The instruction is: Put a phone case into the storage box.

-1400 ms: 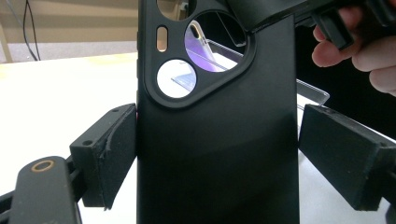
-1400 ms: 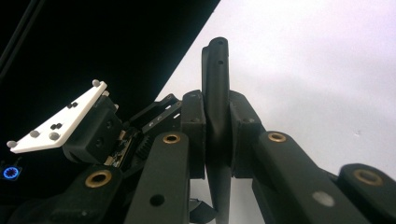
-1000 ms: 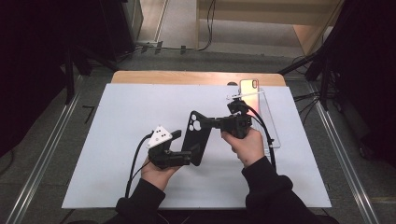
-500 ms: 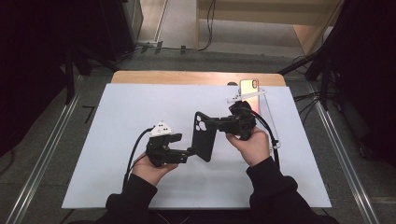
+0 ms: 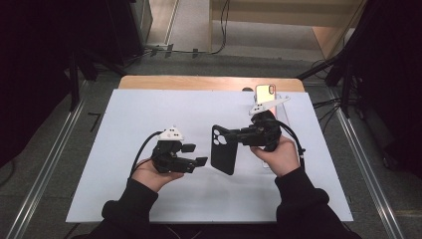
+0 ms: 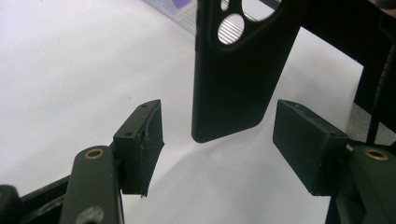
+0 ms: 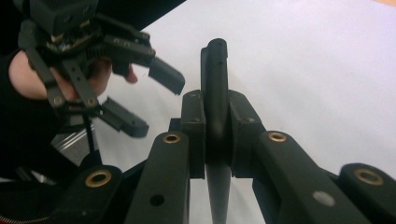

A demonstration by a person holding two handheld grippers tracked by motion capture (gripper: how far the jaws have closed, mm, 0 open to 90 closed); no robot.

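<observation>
A black phone case [image 5: 224,149] hangs upright above the white mat [image 5: 149,114], camera cut-out at its top. My right gripper [image 5: 240,136] is shut on its right edge. In the right gripper view the case [image 7: 215,74] stands edge-on, pinched between the pads of my right gripper [image 7: 215,126]. My left gripper [image 5: 195,154] is open just left of the case, not touching it. In the left gripper view the lower end of the case [image 6: 238,79] hangs a little beyond the wide gap of my left gripper [image 6: 224,140]. The left gripper [image 7: 140,93] also shows open in the right gripper view.
A phone [image 5: 265,92] with a pinkish back lies at the mat's far right, on a clear tray [image 5: 284,115]. The wooden table edge [image 5: 199,82] runs along the back. Cables trail from both grippers. Metal rails flank the table.
My left gripper, earlier at the case's lower end, has opened and drawn back to the left. The right gripper has carried the case slightly right and turned it more upright.
</observation>
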